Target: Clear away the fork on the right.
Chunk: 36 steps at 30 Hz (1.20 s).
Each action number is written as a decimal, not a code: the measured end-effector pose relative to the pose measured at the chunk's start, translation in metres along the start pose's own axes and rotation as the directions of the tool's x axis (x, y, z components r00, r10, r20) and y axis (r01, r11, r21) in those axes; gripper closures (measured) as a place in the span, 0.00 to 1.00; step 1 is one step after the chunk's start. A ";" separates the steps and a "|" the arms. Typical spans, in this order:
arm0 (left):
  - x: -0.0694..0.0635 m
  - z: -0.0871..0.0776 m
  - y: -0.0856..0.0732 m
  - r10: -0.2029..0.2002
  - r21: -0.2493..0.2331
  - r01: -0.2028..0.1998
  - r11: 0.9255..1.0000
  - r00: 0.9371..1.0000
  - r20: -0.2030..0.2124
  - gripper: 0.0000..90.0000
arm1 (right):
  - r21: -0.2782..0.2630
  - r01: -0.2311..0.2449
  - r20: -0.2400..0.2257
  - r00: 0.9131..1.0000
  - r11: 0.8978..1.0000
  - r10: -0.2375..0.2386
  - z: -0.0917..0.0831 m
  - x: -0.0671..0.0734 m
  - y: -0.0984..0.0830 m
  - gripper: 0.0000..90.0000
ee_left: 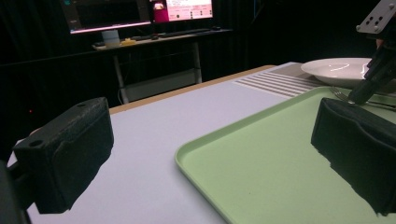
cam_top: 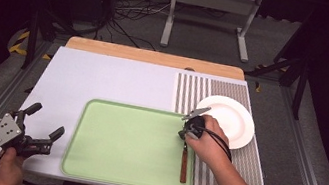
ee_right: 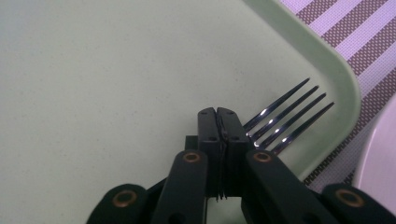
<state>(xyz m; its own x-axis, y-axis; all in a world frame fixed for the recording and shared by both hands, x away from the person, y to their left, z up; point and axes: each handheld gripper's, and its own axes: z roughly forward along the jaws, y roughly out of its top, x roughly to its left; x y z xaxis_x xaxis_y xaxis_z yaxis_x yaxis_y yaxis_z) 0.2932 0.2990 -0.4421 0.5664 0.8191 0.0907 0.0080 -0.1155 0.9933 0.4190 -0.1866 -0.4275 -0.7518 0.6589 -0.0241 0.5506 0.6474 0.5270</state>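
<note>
Jaws of the left gripper (cam_top: 43,129) stood wide apart and empty at the near left corner of the table (cam_top: 104,77), just left of the green tray (cam_top: 128,142). On the tray's right side lay a fork (cam_top: 185,157) with a brown, wood-like handle pointing near and steel tines pointing far, close to the tray's far right corner. The right gripper (ee_right: 218,122) sat over the fork's neck with its jaws pressed together; whether they actually pinched the metal could not be told. Right of it, a white plate (cam_top: 229,118) rested on a striped placemat (cam_top: 238,155). The fork looked light, stiff and slick at the tines, so the handle seemed the surer place to grip.
</note>
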 end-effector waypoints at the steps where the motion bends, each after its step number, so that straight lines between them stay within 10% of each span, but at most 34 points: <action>1: 0.000 0.000 0.000 -0.001 0.002 0.001 1.000 1.000 0.001 0.00 | -0.006 -0.002 0.000 1.000 1.000 0.002 -0.001 0.000 0.000 0.96; 21: 0.000 0.000 -0.001 -0.007 0.003 0.007 1.000 1.000 -0.001 0.00 | -0.252 0.086 -0.025 0.995 0.964 -0.096 -0.033 0.006 0.003 0.23; 36: -0.001 0.000 0.000 -0.004 0.004 0.004 1.000 1.000 -0.001 0.00 | -0.481 0.100 -0.003 0.993 0.871 -0.116 -0.072 -0.002 -0.031 0.11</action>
<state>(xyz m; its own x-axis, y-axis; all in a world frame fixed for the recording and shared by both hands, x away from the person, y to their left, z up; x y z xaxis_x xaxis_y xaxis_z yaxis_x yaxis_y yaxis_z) 0.2931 0.2982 -0.4424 0.5657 0.8200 0.0866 0.0136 -0.1143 0.9933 0.3776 -0.2350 -0.3827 -0.8116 0.5784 -0.0824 0.2297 0.4456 0.8653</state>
